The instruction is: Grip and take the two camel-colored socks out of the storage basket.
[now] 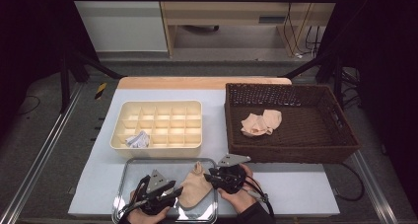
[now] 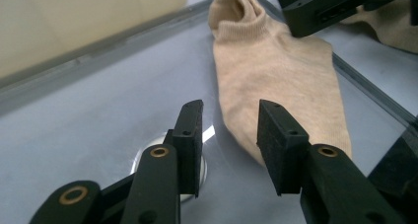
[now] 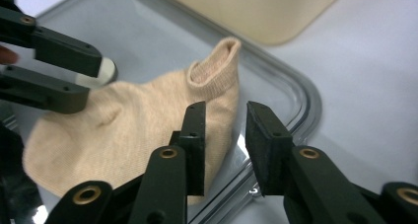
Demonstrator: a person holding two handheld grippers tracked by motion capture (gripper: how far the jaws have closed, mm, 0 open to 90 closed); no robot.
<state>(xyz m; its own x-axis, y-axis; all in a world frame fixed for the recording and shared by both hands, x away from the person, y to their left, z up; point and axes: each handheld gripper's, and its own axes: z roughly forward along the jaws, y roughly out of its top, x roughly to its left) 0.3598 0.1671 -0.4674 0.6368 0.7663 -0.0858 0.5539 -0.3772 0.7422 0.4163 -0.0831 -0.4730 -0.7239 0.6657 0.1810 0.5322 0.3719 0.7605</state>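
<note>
A beige ankle sock (image 1: 193,187) (image 2: 276,71) (image 3: 138,125) lies flat on a shiny metal tray (image 1: 128,174) at the table's front edge, cuff pointing away from the person. My left gripper (image 1: 173,190) (image 2: 229,105) hovers at the sock's toe end, jaws open, with the toe just beyond the gap and nothing pressed. At the sock's right side near the cuff, my right gripper (image 1: 209,177) (image 3: 226,108) is open too, over the tray rim (image 3: 296,95). Neither holds the sock.
Behind the tray stands a cream divided organizer (image 1: 157,150) with a white rolled sock (image 1: 138,139) in a front left cell. A brown wicker basket (image 1: 291,155) at the right holds beige socks (image 1: 261,123). Bare white tabletop lies right of the tray.
</note>
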